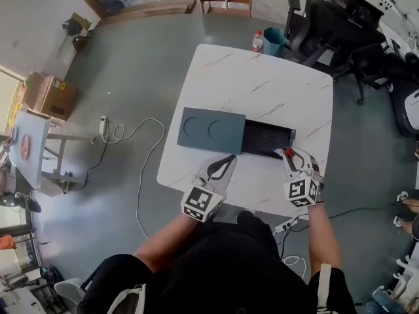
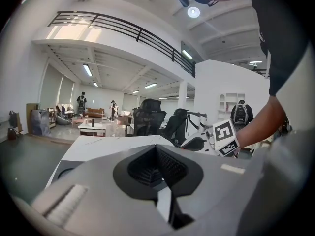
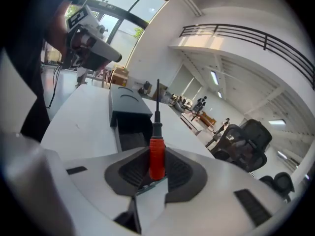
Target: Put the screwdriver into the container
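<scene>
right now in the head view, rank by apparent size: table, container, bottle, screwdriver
1. table
2. container
3. bottle and screwdriver: both look small, screwdriver partly hidden by the right gripper, so unranked

On the white marble-patterned table (image 1: 262,84), toward its near edge, lies the dark rectangular container (image 1: 265,139), its flat dark lid (image 1: 211,129) slid to the left, with the left gripper (image 1: 222,165) just before the lid and the right gripper (image 1: 292,157) holding the red-handled screwdriver (image 3: 157,154) at the container's near right corner.
</scene>
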`<state>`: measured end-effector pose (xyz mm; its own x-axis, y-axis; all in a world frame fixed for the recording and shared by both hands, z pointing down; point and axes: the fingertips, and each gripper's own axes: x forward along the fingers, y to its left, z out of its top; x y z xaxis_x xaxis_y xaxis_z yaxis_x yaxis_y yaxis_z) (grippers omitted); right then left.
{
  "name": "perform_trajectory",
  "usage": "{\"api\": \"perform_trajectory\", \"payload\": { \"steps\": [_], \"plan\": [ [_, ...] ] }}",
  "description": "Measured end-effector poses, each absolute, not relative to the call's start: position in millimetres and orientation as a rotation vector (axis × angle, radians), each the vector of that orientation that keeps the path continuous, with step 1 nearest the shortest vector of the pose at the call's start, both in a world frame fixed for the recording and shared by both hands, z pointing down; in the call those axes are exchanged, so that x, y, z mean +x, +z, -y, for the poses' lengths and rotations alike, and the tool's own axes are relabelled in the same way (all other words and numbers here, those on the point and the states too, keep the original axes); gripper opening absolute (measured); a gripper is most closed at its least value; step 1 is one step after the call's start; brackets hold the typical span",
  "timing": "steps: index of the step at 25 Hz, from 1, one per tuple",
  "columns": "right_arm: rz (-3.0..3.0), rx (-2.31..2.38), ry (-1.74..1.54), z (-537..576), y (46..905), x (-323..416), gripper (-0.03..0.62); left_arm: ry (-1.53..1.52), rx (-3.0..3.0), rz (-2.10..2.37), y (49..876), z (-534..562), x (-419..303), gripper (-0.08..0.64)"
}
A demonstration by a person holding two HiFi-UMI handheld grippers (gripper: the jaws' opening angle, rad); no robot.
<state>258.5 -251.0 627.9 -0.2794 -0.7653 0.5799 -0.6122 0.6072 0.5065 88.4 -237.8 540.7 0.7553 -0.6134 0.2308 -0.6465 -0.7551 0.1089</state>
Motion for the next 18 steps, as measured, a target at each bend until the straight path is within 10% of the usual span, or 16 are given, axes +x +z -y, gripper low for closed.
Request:
{"api": "perform_trajectory", "payload": {
  "steps": [18],
  "plan": [
    [1.801, 0.533, -0.101, 281, 722, 238, 0.094, 0.263, 2.706, 1.048, 553, 244, 71, 0.009]
  ]
}}
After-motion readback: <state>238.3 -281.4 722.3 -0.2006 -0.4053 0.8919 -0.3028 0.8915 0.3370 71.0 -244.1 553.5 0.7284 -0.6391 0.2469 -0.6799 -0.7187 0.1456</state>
